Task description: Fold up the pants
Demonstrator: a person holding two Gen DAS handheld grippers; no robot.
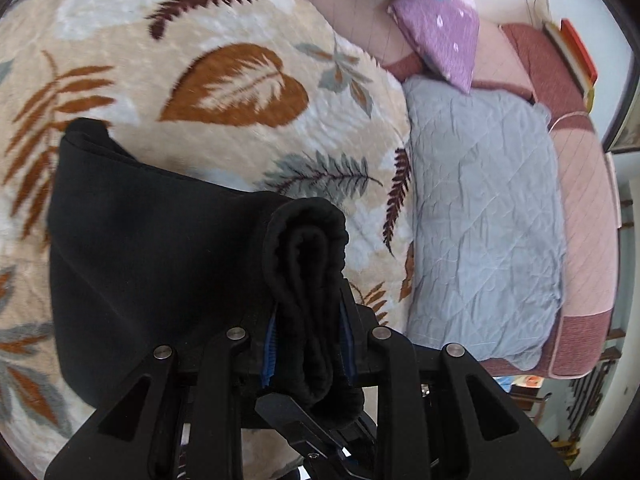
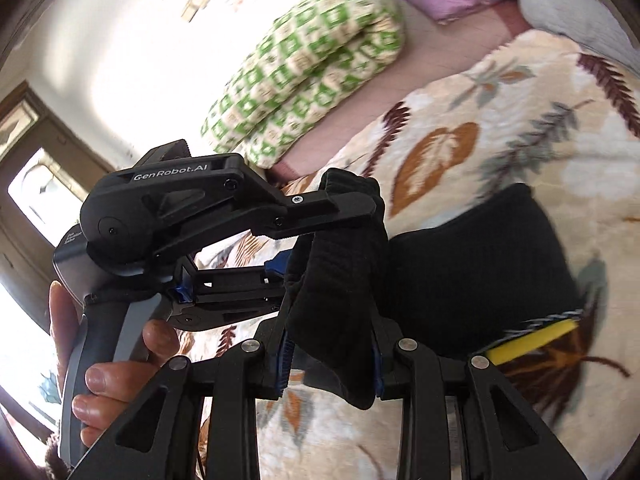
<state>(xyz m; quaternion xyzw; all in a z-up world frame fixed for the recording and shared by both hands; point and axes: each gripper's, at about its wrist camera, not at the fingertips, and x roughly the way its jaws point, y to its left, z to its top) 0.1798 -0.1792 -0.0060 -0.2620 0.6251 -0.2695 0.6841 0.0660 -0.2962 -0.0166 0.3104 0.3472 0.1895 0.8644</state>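
Note:
The black pants (image 1: 160, 248) hang lifted above a leaf-patterned blanket (image 1: 224, 60). My left gripper (image 1: 308, 320) is shut on a bunched, ribbed edge of the pants, the cloth filling the gap between its blue pads. In the right wrist view my right gripper (image 2: 332, 344) is shut on another bunch of the black pants (image 2: 480, 264), right beside the left gripper (image 2: 312, 220), which a hand holds. The cloth spreads to the right over the blanket (image 2: 520, 120). A yellow tag (image 2: 532, 342) shows at the pants' lower edge.
A grey quilted pillow (image 1: 480, 216) and a purple pillow (image 1: 440, 28) lie beyond the blanket on a pink bed sheet (image 1: 588, 208). A green-patterned rolled quilt (image 2: 312, 68) lies at the bed's far side. A window and wooden frame are on the left.

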